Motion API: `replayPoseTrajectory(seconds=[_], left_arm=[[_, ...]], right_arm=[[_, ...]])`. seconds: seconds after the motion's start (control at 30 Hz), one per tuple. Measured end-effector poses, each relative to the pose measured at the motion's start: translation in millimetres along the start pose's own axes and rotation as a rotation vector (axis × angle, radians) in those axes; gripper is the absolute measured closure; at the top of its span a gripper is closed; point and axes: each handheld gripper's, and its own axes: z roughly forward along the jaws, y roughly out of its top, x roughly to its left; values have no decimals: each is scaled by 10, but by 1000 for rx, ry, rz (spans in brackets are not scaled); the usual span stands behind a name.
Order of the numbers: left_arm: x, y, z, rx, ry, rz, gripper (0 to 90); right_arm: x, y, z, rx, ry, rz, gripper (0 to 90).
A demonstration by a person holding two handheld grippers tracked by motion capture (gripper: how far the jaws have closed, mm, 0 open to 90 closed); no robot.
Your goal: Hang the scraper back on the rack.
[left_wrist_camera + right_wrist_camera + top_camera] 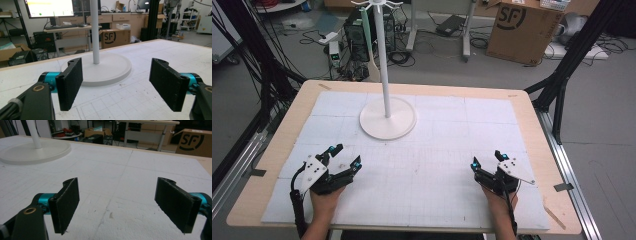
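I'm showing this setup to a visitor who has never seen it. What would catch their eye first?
Most likely the tall white stand, its round base on the far-middle of the white mat, with a spatula hanging from a hook at its top. Next, the two hand-held grippers at the near edge: the left hand-held gripper and the right hand-held gripper, both with jaws apart and holding nothing.

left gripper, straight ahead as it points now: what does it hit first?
Probably the white stand's round base. It lies dead ahead of the open left gripper, with bare white mat between them; the depth is hard to judge.
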Motion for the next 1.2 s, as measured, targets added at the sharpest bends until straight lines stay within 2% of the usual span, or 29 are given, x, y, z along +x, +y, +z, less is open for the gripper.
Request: replayPoseTrajectory(seconds=[0.37, 0.5, 0.63, 0.8, 1.2], left_arm=[[30, -17, 26, -9, 10, -24, 254], [28, -16, 22, -6, 6, -20, 256], [42, -18, 28, -9, 5, -41, 258], [35, -23, 31, -1, 3, -49, 262], [41, -27, 28, -4, 2, -49, 270]], right_arm=[[-7, 1, 4, 2, -6, 8, 190], [-8, 1, 3, 1, -4, 6, 190], [5, -5, -17, -7, 1, -2, 189], [0, -6, -20, -12, 6, -7, 189], [8, -6, -22, -12, 11, -4, 190]])
